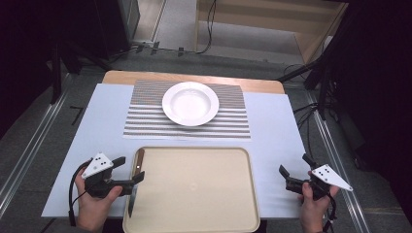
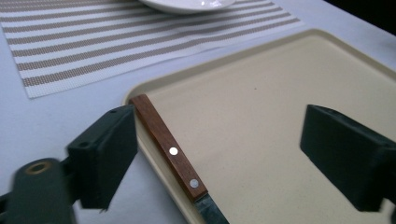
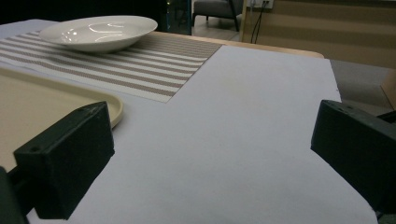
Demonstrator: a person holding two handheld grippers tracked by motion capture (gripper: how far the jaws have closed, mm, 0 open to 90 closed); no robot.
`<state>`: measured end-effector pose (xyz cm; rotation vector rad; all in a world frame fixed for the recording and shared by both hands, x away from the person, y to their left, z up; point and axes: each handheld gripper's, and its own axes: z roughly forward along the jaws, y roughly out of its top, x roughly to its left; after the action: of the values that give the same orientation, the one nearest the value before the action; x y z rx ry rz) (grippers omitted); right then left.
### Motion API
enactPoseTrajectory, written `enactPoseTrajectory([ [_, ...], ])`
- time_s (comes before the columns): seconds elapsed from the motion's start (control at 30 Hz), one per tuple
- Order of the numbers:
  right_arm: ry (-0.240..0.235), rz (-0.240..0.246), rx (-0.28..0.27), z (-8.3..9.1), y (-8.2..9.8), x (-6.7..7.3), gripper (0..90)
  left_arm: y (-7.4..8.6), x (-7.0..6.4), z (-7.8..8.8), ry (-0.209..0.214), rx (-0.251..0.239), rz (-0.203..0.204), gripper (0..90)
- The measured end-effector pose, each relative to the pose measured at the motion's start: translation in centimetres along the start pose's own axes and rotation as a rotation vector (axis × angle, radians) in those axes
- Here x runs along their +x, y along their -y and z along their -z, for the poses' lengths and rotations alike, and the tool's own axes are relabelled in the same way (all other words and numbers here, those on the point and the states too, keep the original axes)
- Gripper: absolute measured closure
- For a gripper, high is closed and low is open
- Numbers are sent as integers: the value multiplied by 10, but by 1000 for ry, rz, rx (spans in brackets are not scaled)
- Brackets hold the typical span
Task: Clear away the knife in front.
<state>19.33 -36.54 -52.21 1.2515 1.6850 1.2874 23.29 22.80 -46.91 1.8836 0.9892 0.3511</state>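
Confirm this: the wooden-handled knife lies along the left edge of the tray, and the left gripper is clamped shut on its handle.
Not quite. The knife does lie along the left edge of the tray, but the left gripper is not clamped on it. The left gripper view shows its jaws spread wide, the handle lying free between them, pressed by neither pad.

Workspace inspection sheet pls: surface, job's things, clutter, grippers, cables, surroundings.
Surface: pale table cover over a wooden table.
Job's things: knife with wooden handle lies along the left rim of the beige tray, blade toward the person; white plate sits on the striped placemat.
Clutter: nothing seen.
Grippers: left gripper open, jaws astride the knife handle, pads not pressing it; right gripper open over bare cover, nothing between the jaws.
Cables: black cable trails from the left gripper; more cables on the floor.
Surroundings: dark room, floor rails, wooden furniture behind.
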Motion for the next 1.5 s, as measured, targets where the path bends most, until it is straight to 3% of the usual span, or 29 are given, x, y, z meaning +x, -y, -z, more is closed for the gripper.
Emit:
enactPoseTrajectory([
  [0.1,-2,1,-2,0,0,0,0,0,3,4,-7,-24,0,0],
  [0.27,-1,1,-1,0,0,0,0,0,8,11,-47,-62,8,0],
  [0.7,0,1,0,0,0,0,0,2,26,29,-71,-120,9,0],
  [1.23,1,0,0,0,0,0,0,8,53,49,-125,-151,35,0],
  [1.5,2,-2,0,0,0,0,0,14,69,59,-172,-155,52,0],
])
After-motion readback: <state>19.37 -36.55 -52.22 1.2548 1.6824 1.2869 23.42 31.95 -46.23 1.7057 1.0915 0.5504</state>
